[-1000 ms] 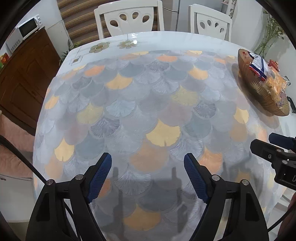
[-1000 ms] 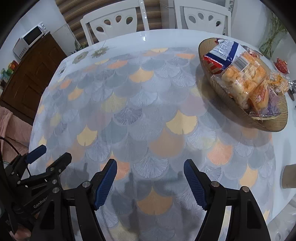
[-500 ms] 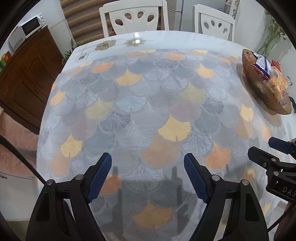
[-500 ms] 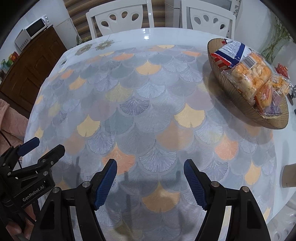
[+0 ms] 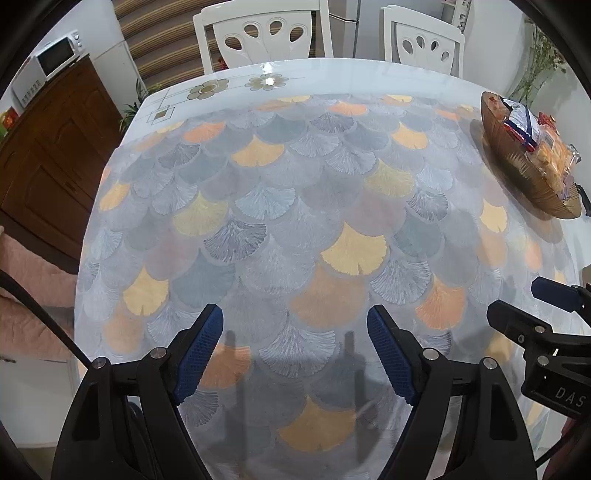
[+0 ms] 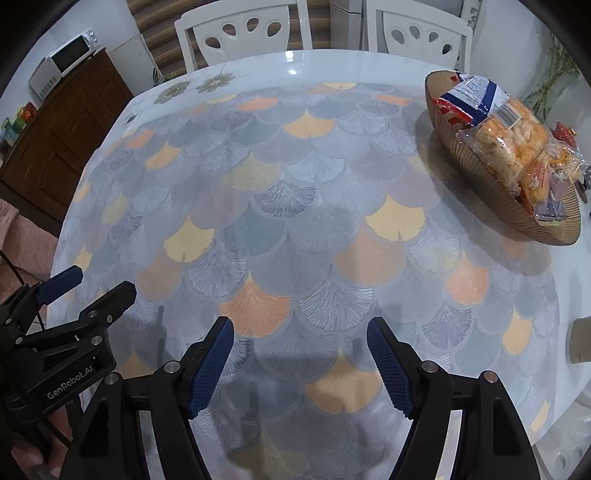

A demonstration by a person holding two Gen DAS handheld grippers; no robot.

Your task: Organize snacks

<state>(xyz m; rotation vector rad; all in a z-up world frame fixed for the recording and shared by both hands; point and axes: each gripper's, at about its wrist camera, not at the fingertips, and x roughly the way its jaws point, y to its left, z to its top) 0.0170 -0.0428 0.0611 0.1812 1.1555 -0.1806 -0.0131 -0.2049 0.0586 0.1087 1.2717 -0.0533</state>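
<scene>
**Sitting Loaded: Snack Basket at the Table's Far Right, Both Grippers Empty**

Sitting at the far right of the table (image 6: 288,62), the ribbed brown basket (image 6: 476,173) already held the snacks — a blue-and-white bag (image 6: 476,92) at its far end, a clear pack of golden puffs (image 6: 506,140) heaped on the middle, and smaller orange and red packets (image 6: 535,181) toward the near end. A red packet (image 6: 563,133) lay just beyond the basket's far rim, outside it.

Out from there spread the fan-patterned tablecloth (image 5: 295,221), grey, blue and orange, with nothing else on it between basket and grippers. The right gripper (image 6: 299,328) hung over the near part of the cloth, blue pads wide apart and nothing between them. The left gripper (image 5: 295,317) stood the same — fingers parted, empty, well apart from the basket. Each showed at the edge of the other's view, side by side.

Beyond the table stood two white chairs (image 5: 262,33), a dark wooden cabinet (image 5: 55,155) to the left, and a white microwave (image 5: 48,70) on top of it.
</scene>
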